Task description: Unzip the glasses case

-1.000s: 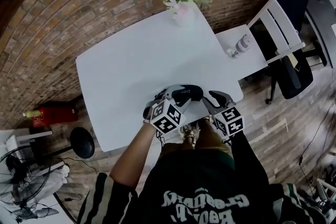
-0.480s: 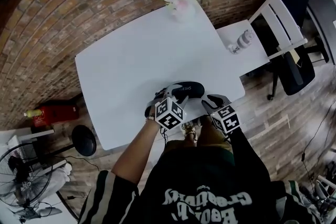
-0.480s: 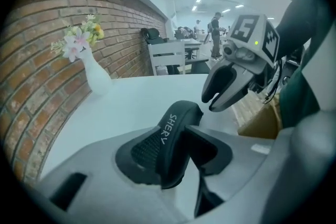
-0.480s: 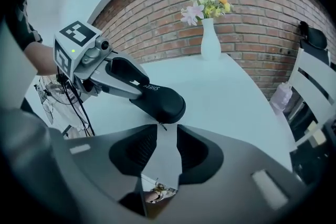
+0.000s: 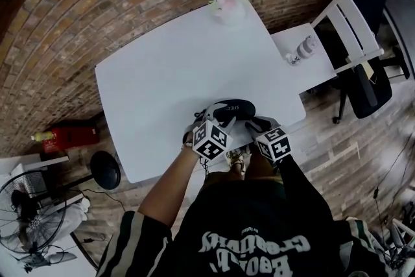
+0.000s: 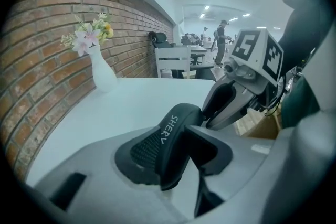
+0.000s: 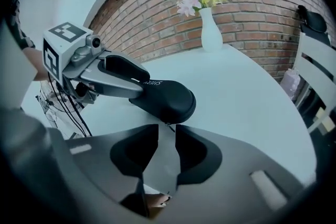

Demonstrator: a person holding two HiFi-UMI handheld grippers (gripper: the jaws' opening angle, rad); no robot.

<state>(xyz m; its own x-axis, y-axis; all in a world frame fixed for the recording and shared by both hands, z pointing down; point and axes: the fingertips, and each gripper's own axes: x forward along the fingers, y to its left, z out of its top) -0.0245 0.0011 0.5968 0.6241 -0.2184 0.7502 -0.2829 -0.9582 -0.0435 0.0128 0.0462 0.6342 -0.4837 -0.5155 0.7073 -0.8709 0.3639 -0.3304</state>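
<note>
Black moulded shell: the glasses case lies at the near edge of the white table, lower centre of the head view. The left gripper is clamped across one end, pads pressing both sides. The right gripper sits at the other end. Its jaws have just been closing to a narrow gap, with nothing pinched. The small zip pull hangs at their mouth, possibly just inside; hard to tell. The case looks light, stiff and smooth, likely to slide, so the clamp matters. The pull is the place to grip. Beyond, at top of frame, stands a flower vase.
</note>
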